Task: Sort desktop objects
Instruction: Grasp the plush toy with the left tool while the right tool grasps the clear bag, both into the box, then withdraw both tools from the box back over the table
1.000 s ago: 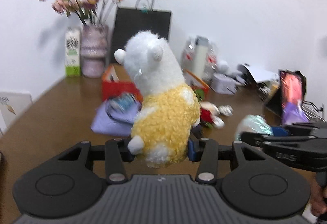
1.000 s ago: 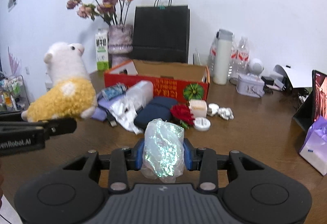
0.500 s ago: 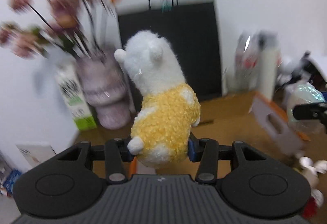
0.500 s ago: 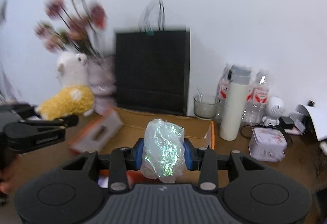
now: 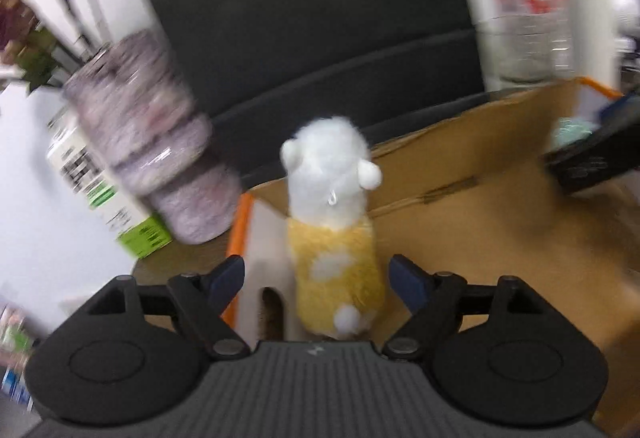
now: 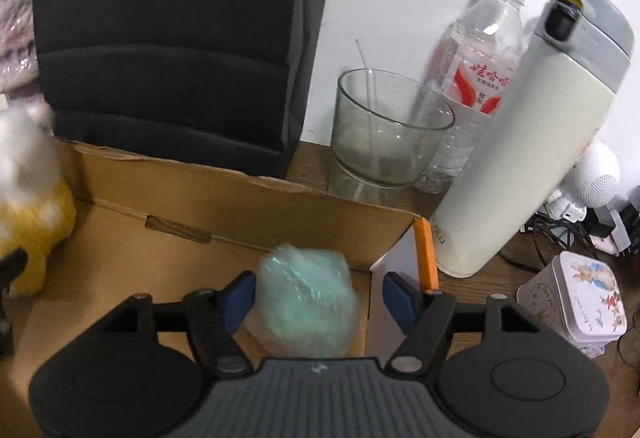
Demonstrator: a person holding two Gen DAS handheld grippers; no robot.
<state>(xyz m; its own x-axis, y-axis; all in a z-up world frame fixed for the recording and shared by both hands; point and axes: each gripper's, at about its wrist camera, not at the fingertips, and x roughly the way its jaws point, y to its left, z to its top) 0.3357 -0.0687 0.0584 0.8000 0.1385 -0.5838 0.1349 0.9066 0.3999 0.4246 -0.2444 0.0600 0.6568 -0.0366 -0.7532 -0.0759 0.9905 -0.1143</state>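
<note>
Behind the cardboard box stands a black bag; left gripper and right gripper both spread apart, plush alpaca and iridescent wrap bundle released over the box, remaining desktop items out of view.

My bench is brown wood. The cardboard box sits on it; behind the box stands a black bag, just right of it a glass, a water bottle, a cream flask and (nearer me) a small tin.
</note>
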